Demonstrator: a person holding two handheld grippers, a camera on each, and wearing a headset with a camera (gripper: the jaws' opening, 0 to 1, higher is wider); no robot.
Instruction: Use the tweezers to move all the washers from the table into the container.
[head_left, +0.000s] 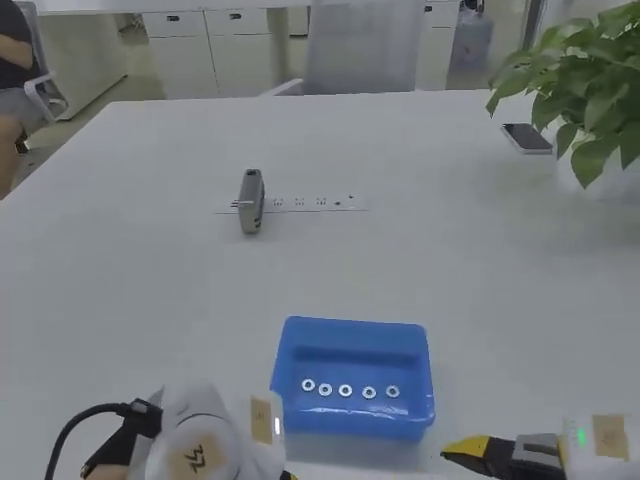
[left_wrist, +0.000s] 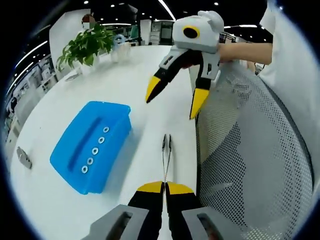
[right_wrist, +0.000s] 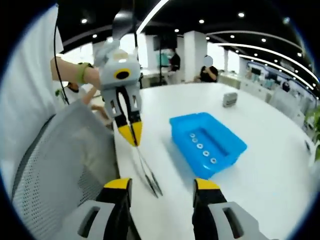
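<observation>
A blue container (head_left: 352, 345) stands near the table's front edge with several washers (head_left: 346, 389) in a row on its floor. The left gripper view shows the same container (left_wrist: 75, 155) and washers (left_wrist: 95, 150). My left gripper (left_wrist: 164, 188) is shut on the metal tweezers (left_wrist: 166, 152), which point forward over the table just right of the container. My right gripper (right_wrist: 162, 187) stands open with nothing between its jaws. It faces the left gripper (right_wrist: 131, 135) and the tweezers (right_wrist: 148, 174), with the container (right_wrist: 227, 145) beyond. In the head view the left gripper's white body (head_left: 200, 445) and the right gripper (head_left: 470, 452) flank the container.
A grey adapter (head_left: 251, 199) sits on a flush socket strip (head_left: 310, 203) at mid-table. A phone (head_left: 527, 137) and a leafy plant (head_left: 590, 80) are at the far right. A mesh chair (left_wrist: 240, 150) lies close behind the table edge. A person sits at the far left (head_left: 15, 60).
</observation>
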